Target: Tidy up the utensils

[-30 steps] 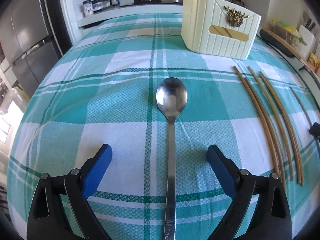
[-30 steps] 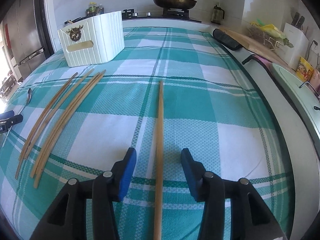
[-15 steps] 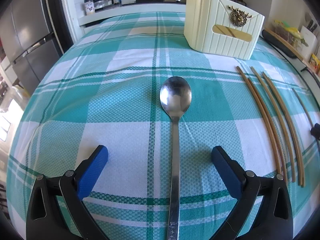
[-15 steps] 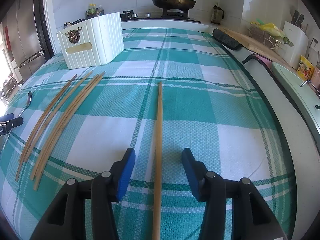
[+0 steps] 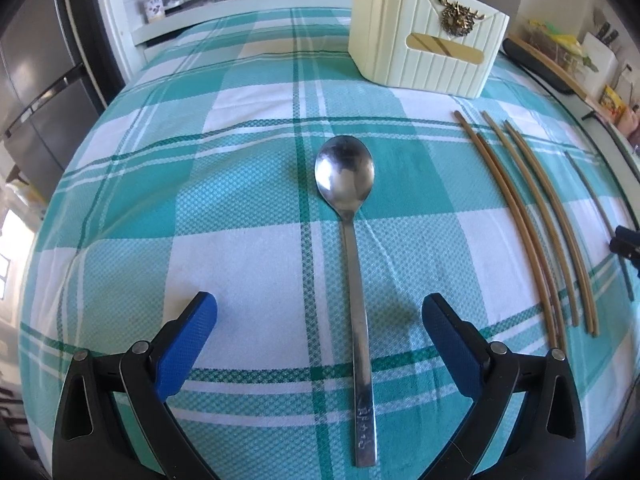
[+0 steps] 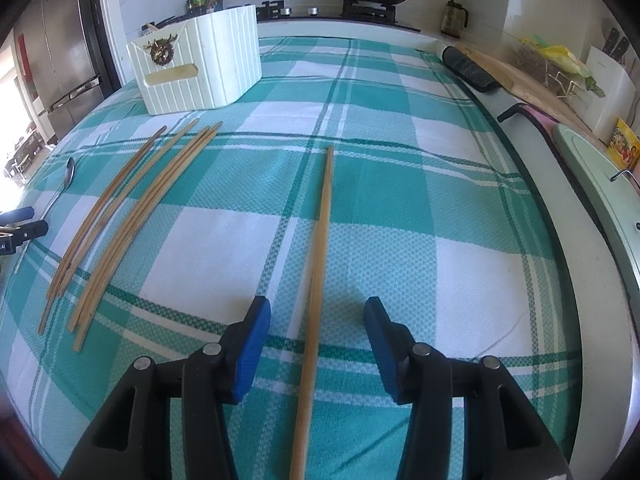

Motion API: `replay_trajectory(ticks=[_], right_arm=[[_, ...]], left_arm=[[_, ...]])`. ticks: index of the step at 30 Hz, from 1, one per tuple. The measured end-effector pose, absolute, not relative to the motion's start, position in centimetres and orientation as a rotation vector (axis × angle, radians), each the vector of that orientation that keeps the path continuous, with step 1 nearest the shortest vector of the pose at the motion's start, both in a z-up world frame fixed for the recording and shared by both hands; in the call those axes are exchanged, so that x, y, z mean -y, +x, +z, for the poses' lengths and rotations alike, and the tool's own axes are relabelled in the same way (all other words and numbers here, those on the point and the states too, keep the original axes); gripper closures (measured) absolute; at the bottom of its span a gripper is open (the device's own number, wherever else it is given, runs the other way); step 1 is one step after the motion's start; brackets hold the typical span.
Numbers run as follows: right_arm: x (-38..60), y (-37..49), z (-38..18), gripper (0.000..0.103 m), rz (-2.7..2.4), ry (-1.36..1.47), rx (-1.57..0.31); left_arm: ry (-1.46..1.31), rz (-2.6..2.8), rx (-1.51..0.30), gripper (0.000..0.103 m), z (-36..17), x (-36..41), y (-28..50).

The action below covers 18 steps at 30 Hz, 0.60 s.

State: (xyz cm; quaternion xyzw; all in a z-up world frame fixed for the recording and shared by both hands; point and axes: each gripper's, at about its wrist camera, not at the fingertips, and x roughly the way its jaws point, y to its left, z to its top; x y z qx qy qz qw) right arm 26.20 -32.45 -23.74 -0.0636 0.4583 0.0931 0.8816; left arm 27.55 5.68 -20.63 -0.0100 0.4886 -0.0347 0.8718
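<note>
The cream ribbed plastic box stands on the table; I cannot see inside it. My left claw is spread wide around the shiny metal spoon. My right claw is spread around one long wooden chopstick, not touching.

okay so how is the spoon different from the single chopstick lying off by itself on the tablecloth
The spoon is shiny grey metal; the lone chopstick is pale wood. The spoon widens into a rounded bowl at its far end, while the chopstick stays a thin straight stick. The spoon lies between the left gripper's open jaws, the chopstick between the right gripper's. Both lie flat on the checked tablecloth, ungripped.
</note>
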Motion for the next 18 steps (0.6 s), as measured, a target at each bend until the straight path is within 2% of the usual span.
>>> replay_trajectory(ticks=[5, 13, 14, 15, 16, 17, 18], right_arm=[[32.3, 27.8, -23.5, 0.053, 0.246, -0.180, -1.037], [31.5, 33.4, -23.2, 0.053, 0.278, -0.199, -1.087], [31.3, 34.1, -23.2, 0.054, 0.272, -0.200, -1.086], [31.2, 35.0, -23.2, 0.054, 0.264, -0.199, -1.086], [31.0, 35.8, -23.1, 0.062, 0.257, -0.195, -1.075], [30.8, 36.8, -23.1, 0.068, 0.250, -0.185, -1.079], [30.8, 37.4, -23.0, 0.082, 0.240, -0.170, -1.078]], left_arm=[[0.003, -0.066, -1.032, 0.002, -20.2, -4.9, 30.0], [0.028, -0.072, -1.060, 0.021, -20.5, -3.8, 33.5], [0.029, -0.079, -1.057, 0.026, -20.4, -3.6, 33.9], [0.030, -0.084, -1.051, 0.037, -20.3, -3.5, 34.2], [0.030, -0.087, -1.042, 0.045, -20.2, -3.5, 34.5], [0.027, -0.093, -1.036, 0.062, -20.0, -3.5, 34.8], [0.023, -0.091, -1.032, 0.067, -19.9, -3.6, 35.0]])
